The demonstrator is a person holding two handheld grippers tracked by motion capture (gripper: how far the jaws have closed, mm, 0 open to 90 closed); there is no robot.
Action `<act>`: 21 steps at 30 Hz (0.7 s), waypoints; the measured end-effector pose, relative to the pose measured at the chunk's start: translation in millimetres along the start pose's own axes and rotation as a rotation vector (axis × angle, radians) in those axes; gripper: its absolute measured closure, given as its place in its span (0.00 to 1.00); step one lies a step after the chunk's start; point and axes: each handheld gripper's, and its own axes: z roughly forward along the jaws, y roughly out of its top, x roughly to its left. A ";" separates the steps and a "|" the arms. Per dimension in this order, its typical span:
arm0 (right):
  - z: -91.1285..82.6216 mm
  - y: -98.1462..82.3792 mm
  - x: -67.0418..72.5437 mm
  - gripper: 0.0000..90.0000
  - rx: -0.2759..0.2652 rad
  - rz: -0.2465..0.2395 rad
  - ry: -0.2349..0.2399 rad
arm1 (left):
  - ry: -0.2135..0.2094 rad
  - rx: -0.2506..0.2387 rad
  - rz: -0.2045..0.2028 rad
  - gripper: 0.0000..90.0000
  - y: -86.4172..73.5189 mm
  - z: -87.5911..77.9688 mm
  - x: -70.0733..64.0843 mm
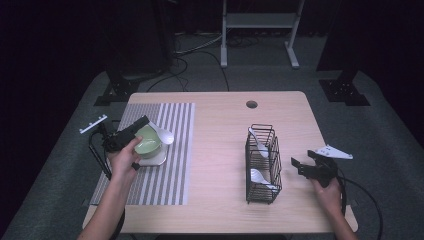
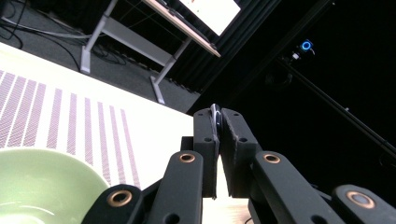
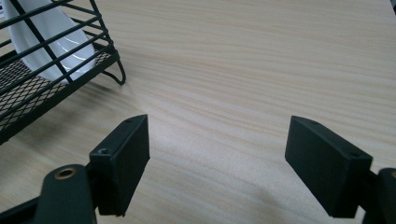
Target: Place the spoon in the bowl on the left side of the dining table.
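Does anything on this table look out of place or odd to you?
Mostly tidy. One oddity: a white spoon leans out over the rim of the green bowl on the striped mat, while two more white spoons sit in the black wire rack. The left gripper is shut on something thin and dark that I cannot identify.

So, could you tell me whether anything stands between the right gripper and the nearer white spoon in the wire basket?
Yes. The wire basket's own side wall does. The spoon lies inside, behind the bars, while the right gripper sits beside the basket, fingers open over bare table. The basket looks open on top, so reaching in from above is probably the clear way.
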 end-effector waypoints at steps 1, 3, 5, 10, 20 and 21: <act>0.0 0.0 0.0 0.23 0.000 0.000 0.000 | 0.002 -0.001 -0.001 0.95 0.4 -0.6 0.8; 0.0 0.0 0.1 0.23 0.001 0.000 0.000 | 0.007 -0.003 0.000 0.95 1.3 -1.6 2.2; 0.1 0.0 0.1 0.23 0.001 -0.001 0.000 | 0.009 -0.005 -0.001 0.95 1.7 -2.2 3.1; 0.2 0.0 0.2 0.23 0.001 -0.001 -0.001 | 0.020 -0.010 -0.001 0.95 3.4 -4.9 7.5; 0.1 0.0 0.2 0.23 0.001 -0.001 -0.001 | 0.046 -0.020 -0.012 0.95 6.5 -9.8 17.6; 0.1 0.0 0.2 0.23 0.001 -0.001 -0.001 | 0.046 -0.020 -0.012 0.95 6.5 -9.8 17.6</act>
